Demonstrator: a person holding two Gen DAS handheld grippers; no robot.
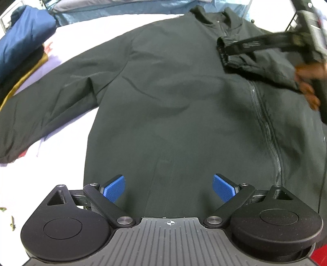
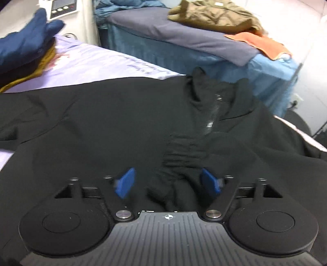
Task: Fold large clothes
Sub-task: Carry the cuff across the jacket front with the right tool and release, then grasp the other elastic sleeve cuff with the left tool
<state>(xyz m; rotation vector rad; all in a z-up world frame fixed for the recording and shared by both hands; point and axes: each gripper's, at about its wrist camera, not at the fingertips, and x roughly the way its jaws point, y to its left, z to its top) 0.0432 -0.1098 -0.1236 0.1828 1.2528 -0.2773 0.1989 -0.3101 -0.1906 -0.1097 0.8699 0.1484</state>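
A large black zip-front jacket (image 1: 167,106) lies front up and spread out on a pale lilac sheet (image 1: 67,34). One sleeve (image 1: 40,110) stretches out to the left. The other sleeve (image 1: 255,63) is folded in over the chest beside the zipper (image 1: 267,131). My left gripper (image 1: 168,187) hovers open over the jacket's lower body with nothing between its blue pads. My right gripper (image 2: 167,184) stands open over the chest; the bunched cuff (image 2: 179,155) of the folded sleeve lies between its blue pads, which do not press on it. A hand (image 1: 308,81) holds that gripper at the right edge.
Folded blue clothing (image 1: 24,41) sits on a mustard-coloured item (image 1: 22,79) at the sheet's far left. Behind stands another bed with a blue cover (image 2: 204,53), an olive jacket (image 2: 214,14) and an orange cloth (image 2: 261,45). A white device with buttons (image 2: 63,7) is at the back left.
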